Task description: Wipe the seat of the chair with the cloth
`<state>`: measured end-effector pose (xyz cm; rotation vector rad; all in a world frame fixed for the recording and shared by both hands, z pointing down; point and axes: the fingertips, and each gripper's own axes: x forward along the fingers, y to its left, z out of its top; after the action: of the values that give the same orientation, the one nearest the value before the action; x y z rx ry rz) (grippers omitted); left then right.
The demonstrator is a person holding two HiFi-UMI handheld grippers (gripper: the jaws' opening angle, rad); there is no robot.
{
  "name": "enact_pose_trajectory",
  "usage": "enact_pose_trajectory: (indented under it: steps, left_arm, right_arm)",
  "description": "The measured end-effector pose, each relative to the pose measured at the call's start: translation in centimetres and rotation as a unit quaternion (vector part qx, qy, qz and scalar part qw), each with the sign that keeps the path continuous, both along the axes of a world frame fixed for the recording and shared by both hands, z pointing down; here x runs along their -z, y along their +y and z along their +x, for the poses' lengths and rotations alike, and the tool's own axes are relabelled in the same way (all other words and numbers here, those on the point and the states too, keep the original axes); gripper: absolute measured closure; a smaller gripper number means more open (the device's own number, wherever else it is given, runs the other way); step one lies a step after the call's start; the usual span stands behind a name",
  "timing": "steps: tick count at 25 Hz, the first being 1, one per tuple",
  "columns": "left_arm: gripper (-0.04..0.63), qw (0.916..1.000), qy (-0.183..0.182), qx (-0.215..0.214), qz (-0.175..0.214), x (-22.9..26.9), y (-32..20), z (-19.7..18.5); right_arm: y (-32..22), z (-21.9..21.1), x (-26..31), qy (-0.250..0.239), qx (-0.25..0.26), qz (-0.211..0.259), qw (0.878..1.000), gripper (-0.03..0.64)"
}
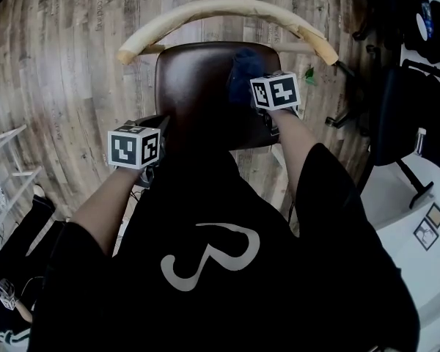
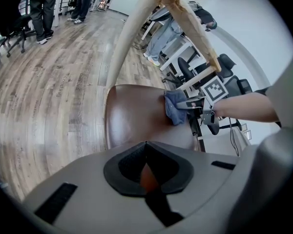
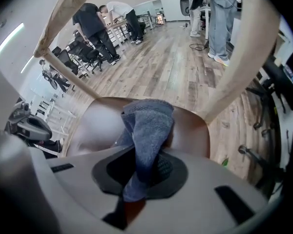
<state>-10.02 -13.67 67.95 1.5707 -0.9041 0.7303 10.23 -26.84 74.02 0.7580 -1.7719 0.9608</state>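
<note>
- On the brown chair seat (image 1: 194,94), head view: blue cloth (image 1: 243,66) sits at the right rear under the right tool (image 1: 252,86); left tool (image 1: 158,127) is at the seat's front-left edge.
- Left gripper view: left tool clenched, nothing between its jaws.
- Right gripper view: right tool grasping the cloth, which drapes onto the seat.

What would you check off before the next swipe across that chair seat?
1. Grip: right gripper shut on the cloth: ok.
2. Contact: the cloth's free end lies on the seat: ok.
3. Left gripper out of the way: ok; shut, empty, at the seat's front-left edge.
4. Nothing else lying on the seat: ok.
5. Which parts of the seat are clean: cannot tell.
</note>
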Motion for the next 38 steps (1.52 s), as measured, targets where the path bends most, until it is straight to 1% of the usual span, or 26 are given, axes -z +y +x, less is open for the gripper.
enact_pose_trajectory:
  steps: [6, 11, 14, 17, 21, 23, 25, 30, 34, 38]
  left_arm:
    - [0.583, 0.9998, -0.013, -0.012, 0.005, -0.1, 0.3, 0.4]
    - [0.583, 0.9998, -0.019, 0.006, 0.006, 0.0, 0.4, 0.2]
    - [0.583, 0.9993, -0.028, 0.026, 0.003, 0.1, 0.8, -0.3]
    - [0.583, 0.9985, -0.029, 0.047, 0.002, 0.2, 1.0, -0.7]
    - [0.582, 0.9979, -0.029, 0.058, 0.000, 0.0, 1.7, -0.7]
    - [0.583, 0.9982, -0.031, 0.052, -0.001, -0.1, 2.2, -0.8]
    - [0.583, 0.9984, -0.034, 0.046, 0.000, 0.0, 2.5, -1.1]
    - [0.583, 0.9985, -0.030, 0.045, 0.009, 0.7, 3.1, -2.0]
    - [0.583, 0.9982, -0.036, 0.046, 0.007, 1.1, 4.5, -4.6]
    - [0.583, 0.9969, -0.051, 0.060, 0.001, 0.9, 6.0, -8.0]
  right_arm:
    - [-0.2, 4.3, -0.4, 0.013, -0.009, 0.003, 1.000, 0.571]
    - [0.3, 8.2, -0.6, 0.028, -0.028, 0.000, 0.999, 0.571]
    - [0.4, 8.9, -0.8, 0.031, -0.032, -0.003, 0.999, 0.571]
    - [0.3, 8.8, -0.8, 0.037, -0.026, -0.003, 0.999, 0.571]
    - [0.3, 8.3, 0.3, 0.044, -0.014, 0.016, 0.999, 0.571]
    - [0.3, 6.9, 1.8, 0.028, -0.003, 0.034, 0.999, 0.571]
    - [0.6, 4.6, 3.2, 0.002, 0.011, 0.048, 0.999, 0.571]
    - [2.6, -1.7, 5.8, -0.058, 0.022, 0.062, 0.996, 0.571]
    - [4.7, -7.8, 7.3, -0.102, 0.038, 0.061, 0.992, 0.571]
    - [7.4, -12.8, 7.9, -0.131, 0.046, 0.045, 0.989, 0.571]
